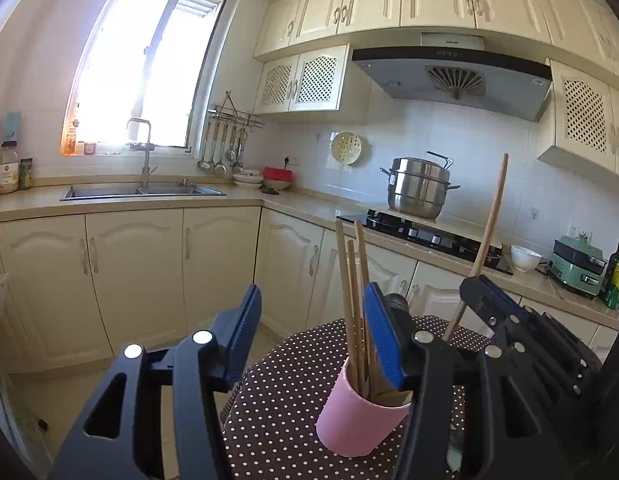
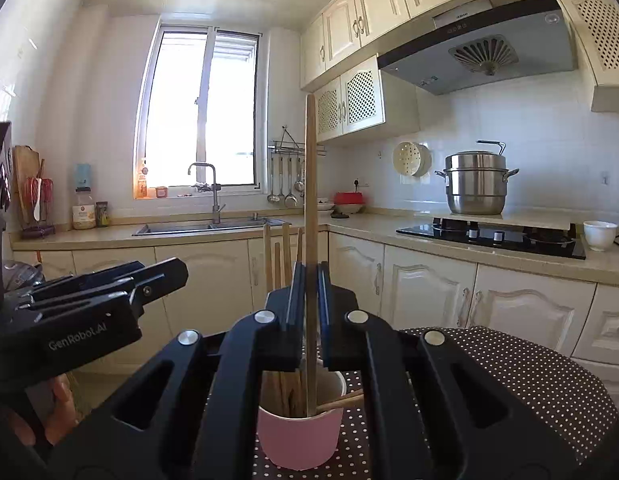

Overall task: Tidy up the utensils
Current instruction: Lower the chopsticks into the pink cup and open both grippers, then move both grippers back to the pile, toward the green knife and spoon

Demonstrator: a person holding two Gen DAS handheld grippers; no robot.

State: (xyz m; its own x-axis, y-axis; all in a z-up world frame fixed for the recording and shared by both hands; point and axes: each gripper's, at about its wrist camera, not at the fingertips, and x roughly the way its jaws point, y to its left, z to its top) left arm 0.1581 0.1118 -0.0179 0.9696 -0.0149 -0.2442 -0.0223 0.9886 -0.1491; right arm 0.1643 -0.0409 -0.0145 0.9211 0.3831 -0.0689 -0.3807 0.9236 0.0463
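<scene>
Chopsticks (image 1: 355, 300) stand bundled in the pink cup (image 1: 359, 420) on the dotted tablecloth (image 1: 285, 392) in the left wrist view, just inside the right-hand finger of the left gripper (image 1: 313, 332), whose blue pads stand apart with nothing pressed between them; the sticks lean slightly, tips up, long axis close to vertical. Beyond that finger the right gripper (image 1: 475, 286) clamps a longer wooden stick (image 1: 491, 220), which slants up and away from its jaws. In the right wrist view, the right gripper (image 2: 309, 280) has its fingers together on that stick (image 2: 310, 184), which runs nearly upright between them, its lower end already down inside the cup (image 2: 299, 436) beside the other chopsticks (image 2: 283, 256); another piece lies across the rim on the right. The left gripper (image 2: 169, 276) sits off to the left of the fingers. Judged from this, the step in hand is dropping the long stick into the cup; next, the right jaws need to part and lift straight up without tipping the cup.
</scene>
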